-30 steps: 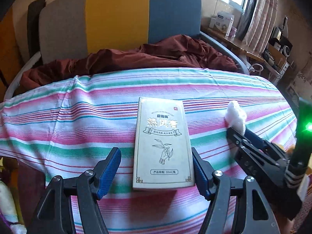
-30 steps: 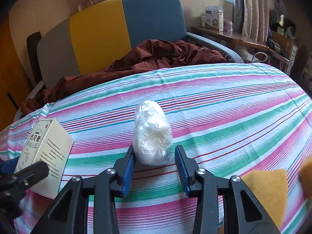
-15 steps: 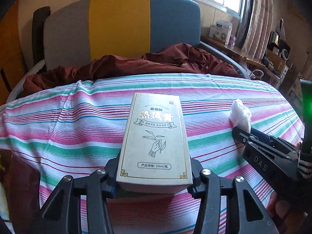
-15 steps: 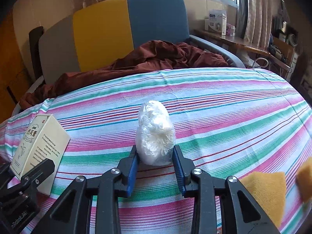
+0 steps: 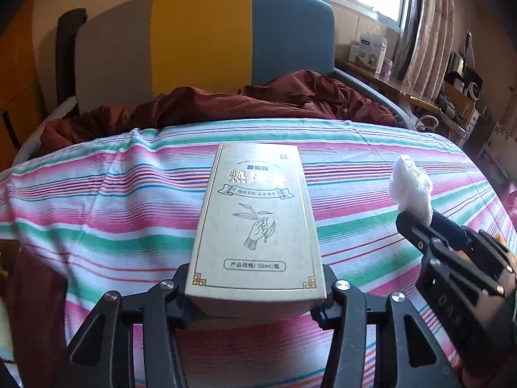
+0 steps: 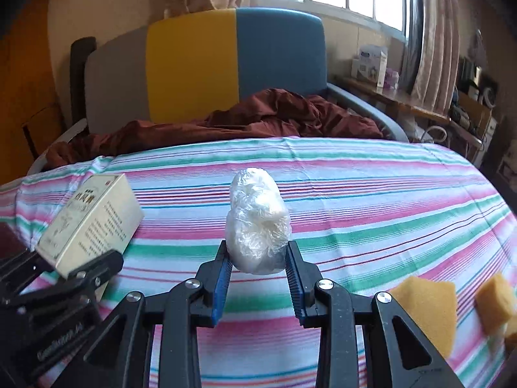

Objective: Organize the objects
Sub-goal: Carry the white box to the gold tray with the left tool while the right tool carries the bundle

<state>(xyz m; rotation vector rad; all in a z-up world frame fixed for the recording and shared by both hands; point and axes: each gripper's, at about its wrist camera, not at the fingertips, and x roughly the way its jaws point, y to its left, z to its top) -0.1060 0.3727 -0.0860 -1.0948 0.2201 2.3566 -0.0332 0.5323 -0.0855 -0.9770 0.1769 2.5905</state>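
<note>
Two grippers are both holding something above the striped cloth (image 5: 129, 213) that covers the tabletop. On the left, the left gripper (image 5: 255, 294) has its fingers closed on the near end of a cream box (image 5: 257, 223) printed with gold lettering and a line drawing of a hand with a sprig; the box juts out toward the far side, lifted off the cloth. To its right, the right gripper (image 6: 258, 258) pinches a white plastic-wrapped bundle (image 6: 257, 223) between its blue-padded fingers (image 6: 223, 278), the bundle standing upright. Farther right, at the near edge, yellow sponge pieces (image 6: 426, 310) lie on the cloth. Behind, a maroon blanket (image 6: 258, 119) is heaped against a grey, yellow and blue chair (image 6: 232, 61).
</note>
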